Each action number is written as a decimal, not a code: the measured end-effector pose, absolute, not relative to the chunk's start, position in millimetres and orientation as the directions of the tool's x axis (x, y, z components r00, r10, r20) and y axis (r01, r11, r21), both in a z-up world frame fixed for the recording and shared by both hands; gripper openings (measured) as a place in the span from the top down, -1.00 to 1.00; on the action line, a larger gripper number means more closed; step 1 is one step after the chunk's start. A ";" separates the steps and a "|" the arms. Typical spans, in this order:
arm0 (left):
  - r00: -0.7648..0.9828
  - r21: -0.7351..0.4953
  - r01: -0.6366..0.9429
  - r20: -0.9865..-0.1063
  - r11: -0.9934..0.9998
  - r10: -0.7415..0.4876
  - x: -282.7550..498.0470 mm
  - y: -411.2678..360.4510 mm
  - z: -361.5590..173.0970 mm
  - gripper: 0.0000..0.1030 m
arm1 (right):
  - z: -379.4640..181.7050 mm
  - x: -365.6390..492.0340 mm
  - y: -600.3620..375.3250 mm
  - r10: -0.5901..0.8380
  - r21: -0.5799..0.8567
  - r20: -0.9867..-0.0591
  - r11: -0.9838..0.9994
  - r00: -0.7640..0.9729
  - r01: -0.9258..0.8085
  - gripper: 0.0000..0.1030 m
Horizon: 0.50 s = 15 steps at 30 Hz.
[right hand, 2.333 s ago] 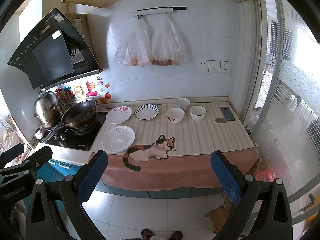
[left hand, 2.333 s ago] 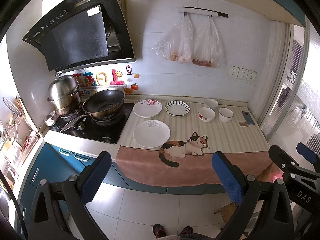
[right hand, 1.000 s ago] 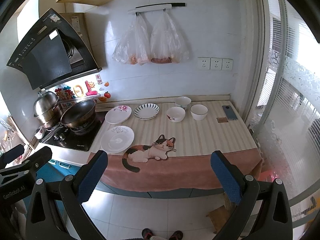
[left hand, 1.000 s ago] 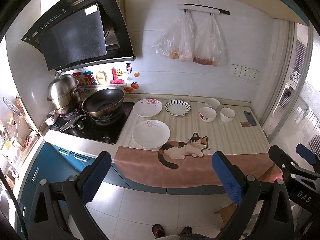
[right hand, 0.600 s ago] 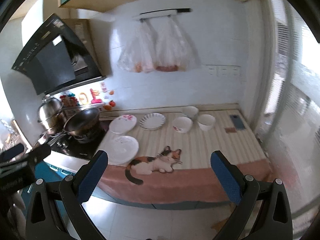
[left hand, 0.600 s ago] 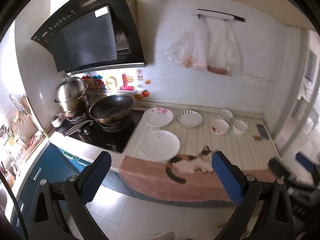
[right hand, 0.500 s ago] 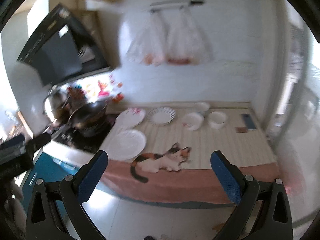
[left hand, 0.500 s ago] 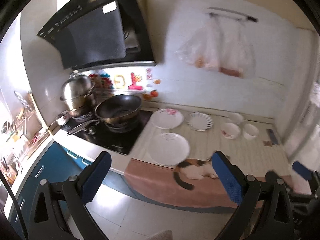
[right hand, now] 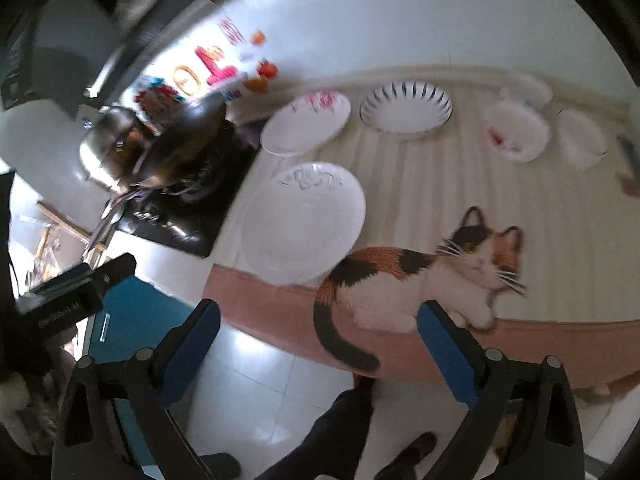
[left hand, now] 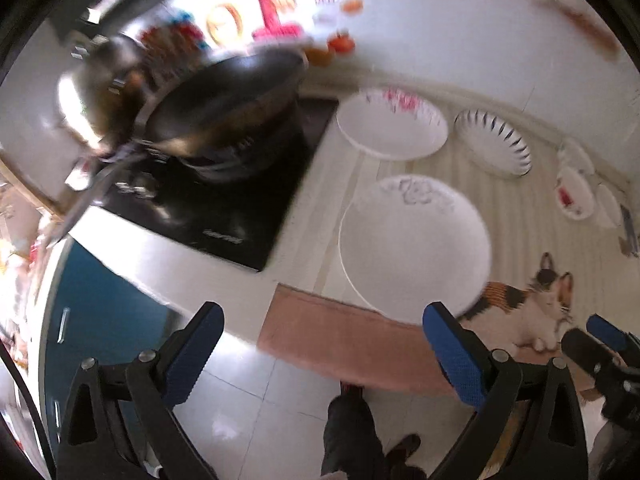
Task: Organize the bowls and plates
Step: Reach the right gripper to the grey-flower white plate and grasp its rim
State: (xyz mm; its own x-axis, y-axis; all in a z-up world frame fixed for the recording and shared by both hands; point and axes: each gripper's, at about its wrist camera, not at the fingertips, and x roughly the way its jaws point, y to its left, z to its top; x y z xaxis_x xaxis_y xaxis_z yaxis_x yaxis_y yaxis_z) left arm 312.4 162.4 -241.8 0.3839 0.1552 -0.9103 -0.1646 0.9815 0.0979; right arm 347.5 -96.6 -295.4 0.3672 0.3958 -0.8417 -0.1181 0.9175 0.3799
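Striped cloth covers the counter [right hand: 420, 184], its printed cat [right hand: 420, 280] at four o'clock. At nine sits the wok [left hand: 224, 96]. My big plain plate [left hand: 412, 240] lies centre, pink-flowered plate [left hand: 392, 124] and striped plate [left hand: 494, 142] at twelve, bowls [right hand: 516, 132] at two. My left gripper [left hand: 320, 352] gapes empty; my right gripper [right hand: 318, 344], empty too, is narrowing.

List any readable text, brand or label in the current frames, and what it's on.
Nothing reads cleanly; both views are motion-blurred.
White lettering on the front edge of the black cooktop: blurred, unreadable.
White lettering on the body of the left gripper, seen in the right wrist view: upside down and smeared, unreadable.
Red marks on a white wall tag: blurred.
Colourful wall decorations: possibly shaped like characters, cannot tell.
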 end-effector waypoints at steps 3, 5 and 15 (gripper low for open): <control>0.310 0.043 -0.122 -0.947 0.992 0.079 355.6 176.1 -280.5 -0.86 | -334.0 390.7 -86.0 0.411 0.408 -0.856 0.910 0.314 -0.076 -0.67; 0.269 0.028 -0.092 -0.962 0.995 0.052 382.0 181.3 -303.7 -0.76 | -362.8 420.8 -80.8 0.398 0.407 -0.879 0.913 0.264 -0.024 -0.53; 0.120 -0.020 0.011 -0.993 1.000 -0.021 455.3 181.9 -372.7 -0.18 | -447.3 498.3 -78.4 0.419 0.435 -0.896 0.894 0.148 0.108 -0.29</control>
State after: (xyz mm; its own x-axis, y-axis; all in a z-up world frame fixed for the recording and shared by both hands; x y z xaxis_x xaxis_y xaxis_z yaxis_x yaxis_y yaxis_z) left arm 455.3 181.9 -372.7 0.1203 -0.0211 -0.9925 0.0111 0.9997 -0.0199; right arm 498.3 -78.4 -447.3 0.1476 0.4186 -0.8961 0.1079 0.8938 0.4353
